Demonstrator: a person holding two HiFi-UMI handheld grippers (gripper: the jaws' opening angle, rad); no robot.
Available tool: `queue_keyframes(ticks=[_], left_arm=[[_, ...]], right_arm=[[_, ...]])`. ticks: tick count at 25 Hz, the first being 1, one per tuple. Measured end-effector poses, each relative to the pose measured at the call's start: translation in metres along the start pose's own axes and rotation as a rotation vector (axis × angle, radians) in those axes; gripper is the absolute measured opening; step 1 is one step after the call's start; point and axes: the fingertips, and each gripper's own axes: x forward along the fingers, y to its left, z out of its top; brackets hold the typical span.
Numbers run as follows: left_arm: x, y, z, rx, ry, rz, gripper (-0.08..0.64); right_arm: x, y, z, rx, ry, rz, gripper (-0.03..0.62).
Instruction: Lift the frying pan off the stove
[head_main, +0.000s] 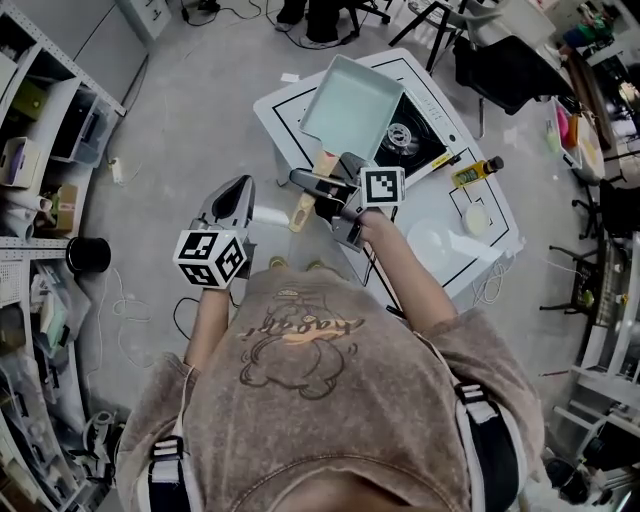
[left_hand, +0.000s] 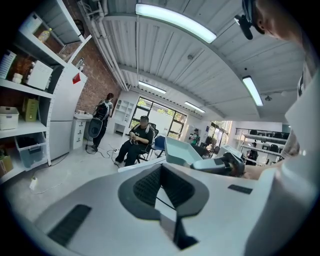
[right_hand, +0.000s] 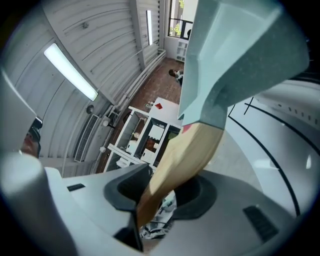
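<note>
Partly, the stove is covered in the head view by the pale teal square frying pan, so contact between them cannot be read there. The right gripper view shows the pan's underside raised above the white table. Both hands are hidden behind the marker cubes. The right gripper is stretched forward over the table's edge, jaws clamped on the pan's wooden handle (its end pokes out past them). The left gripper hangs beside it over the floor, jaws together on nothing.
</note>
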Motion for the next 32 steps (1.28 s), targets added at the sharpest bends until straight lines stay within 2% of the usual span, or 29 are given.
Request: queue_keyframes(ticks=[4, 8, 15, 32], left_arm=[[-0.001, 0.0, 0.002, -0.005, -0.012, 0.004, 0.005], [-0.002, 0.001, 0.003, -0.007, -0.019, 0.009, 0.005], [-0.005, 0.006, 0.004, -0.022, -0.027, 0.027, 0.005], [-0.005, 0.01, -0.001, -0.03, -0.019, 0.041, 0.006]], right_arm=[[-0.002, 0.021, -0.025, -0.045, 0.105, 0.077, 0.144], [-0.011, 0.016, -0.048, -0.051, 0.182, 0.053, 0.146], [-0.02, 0.022, -0.081, -0.029, 0.3, 0.12, 0.15], [-0.03, -0.002, -0.101, 0.037, 0.36, 0.102, 0.155]])
